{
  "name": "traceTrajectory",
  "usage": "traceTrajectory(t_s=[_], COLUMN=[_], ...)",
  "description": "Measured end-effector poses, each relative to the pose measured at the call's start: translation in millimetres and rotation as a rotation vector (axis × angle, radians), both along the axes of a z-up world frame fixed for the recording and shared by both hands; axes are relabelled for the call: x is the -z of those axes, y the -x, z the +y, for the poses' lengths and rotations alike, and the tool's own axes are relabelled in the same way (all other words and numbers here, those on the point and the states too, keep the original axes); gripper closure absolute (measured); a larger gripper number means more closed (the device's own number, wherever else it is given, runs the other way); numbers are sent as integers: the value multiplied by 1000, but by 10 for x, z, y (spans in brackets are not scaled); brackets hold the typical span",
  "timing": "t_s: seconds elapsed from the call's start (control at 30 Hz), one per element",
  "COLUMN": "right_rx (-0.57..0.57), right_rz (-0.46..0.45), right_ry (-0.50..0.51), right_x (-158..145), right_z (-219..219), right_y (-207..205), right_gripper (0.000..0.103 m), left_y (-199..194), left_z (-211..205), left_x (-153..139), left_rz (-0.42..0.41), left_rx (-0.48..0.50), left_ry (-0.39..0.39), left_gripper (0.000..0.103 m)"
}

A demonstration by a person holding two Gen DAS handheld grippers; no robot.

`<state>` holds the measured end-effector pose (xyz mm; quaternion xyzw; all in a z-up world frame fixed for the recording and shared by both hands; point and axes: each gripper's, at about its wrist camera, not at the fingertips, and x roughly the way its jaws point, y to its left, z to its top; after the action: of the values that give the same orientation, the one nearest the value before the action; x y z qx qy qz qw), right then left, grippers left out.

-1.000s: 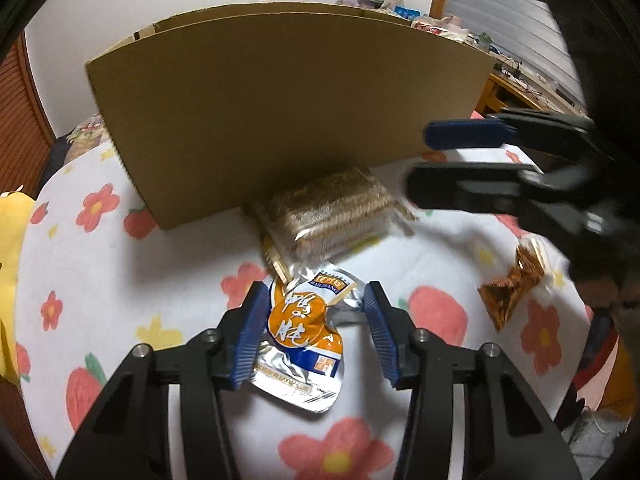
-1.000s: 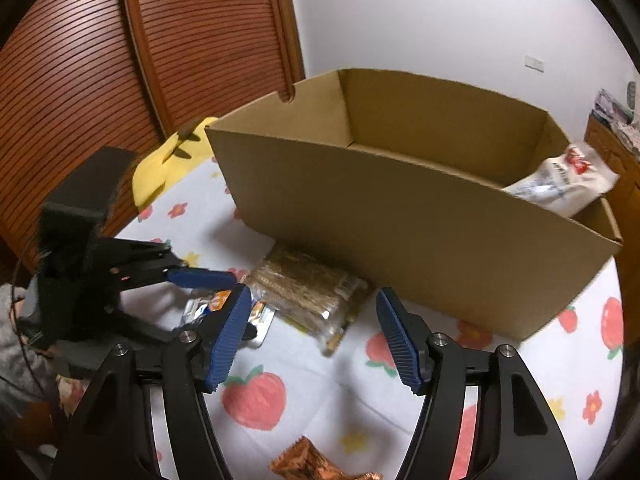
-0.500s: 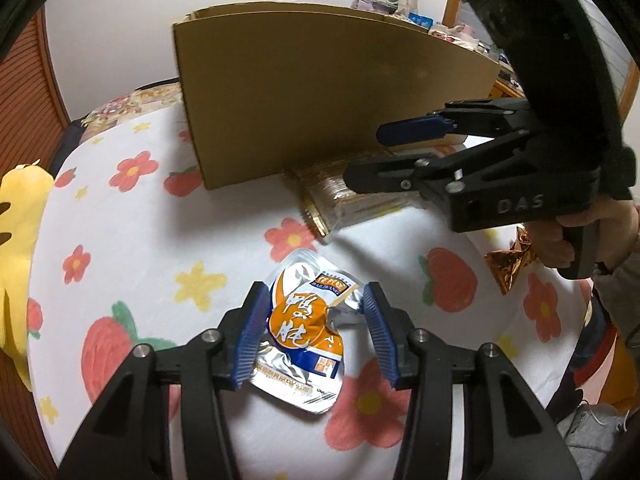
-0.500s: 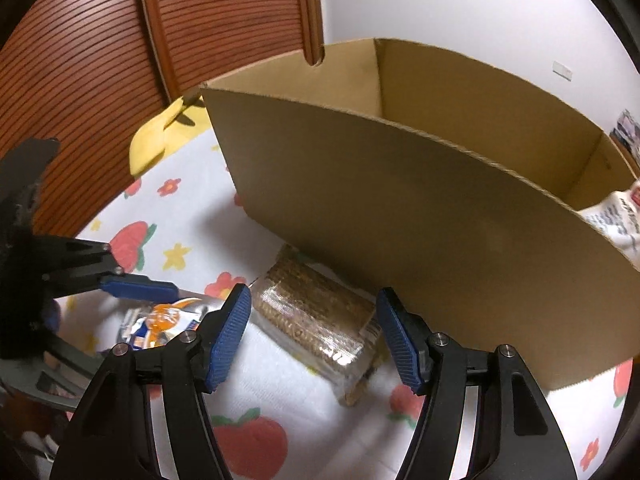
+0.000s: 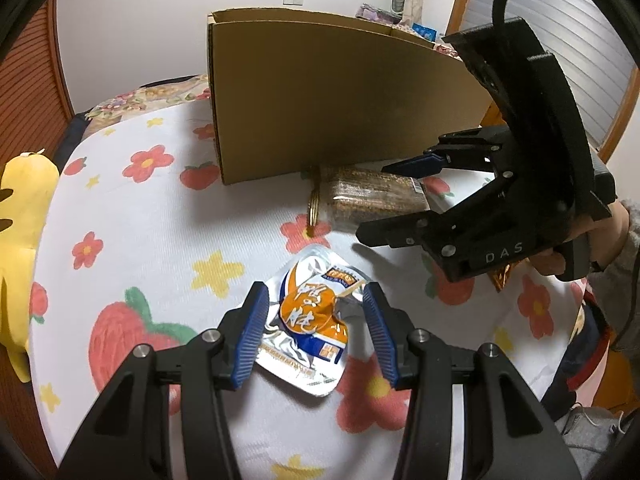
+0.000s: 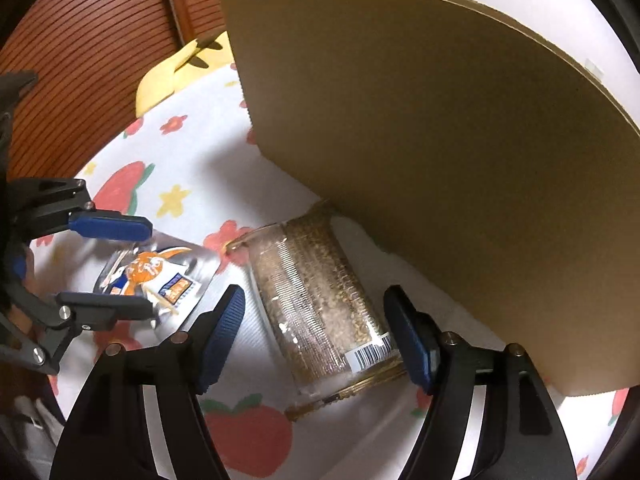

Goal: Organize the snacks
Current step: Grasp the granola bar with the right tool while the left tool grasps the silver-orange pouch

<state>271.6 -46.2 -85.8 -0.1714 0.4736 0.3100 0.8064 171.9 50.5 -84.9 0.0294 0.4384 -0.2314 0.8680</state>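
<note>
The left gripper (image 5: pixel 314 326) hung over a silver and orange snack pouch (image 5: pixel 310 322) lying flat on the flower-printed surface (image 5: pixel 160 220). Its blue fingers (image 5: pixel 251 336) stood to either side of the pouch; whether the pads pressed on the foil or merely flanked it could not be told.

The right gripper (image 6: pixel 316 334) pointed steeply down at a clear packet of brown biscuits (image 6: pixel 316 300), which lay on the surface just beside the near wall of the cardboard box (image 6: pixel 440 140). Its fingers (image 6: pixel 222 328) had just been spreading wider and stood released, one on each side of the packet with visible gaps. In the left wrist view the same gripper (image 5: pixel 394 202) reached in from the right, a hand (image 5: pixel 560 260) around its handle, its tips straddling the packet's (image 5: pixel 372 196) near end.

The pouch lay to the left of the packet in the right wrist view (image 6: pixel 152 276), close but apart. A yellow plush toy (image 5: pixel 20 208) sat at the surface's left edge, and an orange-brown wrapper (image 5: pixel 502 276) peeked out under the right gripper's body.
</note>
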Motion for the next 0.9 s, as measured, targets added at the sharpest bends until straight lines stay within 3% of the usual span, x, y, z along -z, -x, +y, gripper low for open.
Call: traceTrajectory(t_s=[0.17,0.23,0.33,0.53,0.9], right_rx=[-2,2,2,16,132], right_rz=[-25,-29,-41,-103,-184], right_ry=[42,39,39,27,-183], right_x=[16,12,12,-19,-275], right_z=[42,48,50,10,-387], right_y=[48,75,125,330,748], right_gripper=[36,47,56,59,59], left_y=[39,43,48,46,-50], left_z=[-1,-11,-22,-25,-117], left_x=[5,-2,-10,-18,95], left_rz=[-3,-9,-19,-32,-3], left_rx=[13,16,22,31,37], left_ry=[-2,-10,-28,-70,-154], left_gripper=[51,38,35,32,33])
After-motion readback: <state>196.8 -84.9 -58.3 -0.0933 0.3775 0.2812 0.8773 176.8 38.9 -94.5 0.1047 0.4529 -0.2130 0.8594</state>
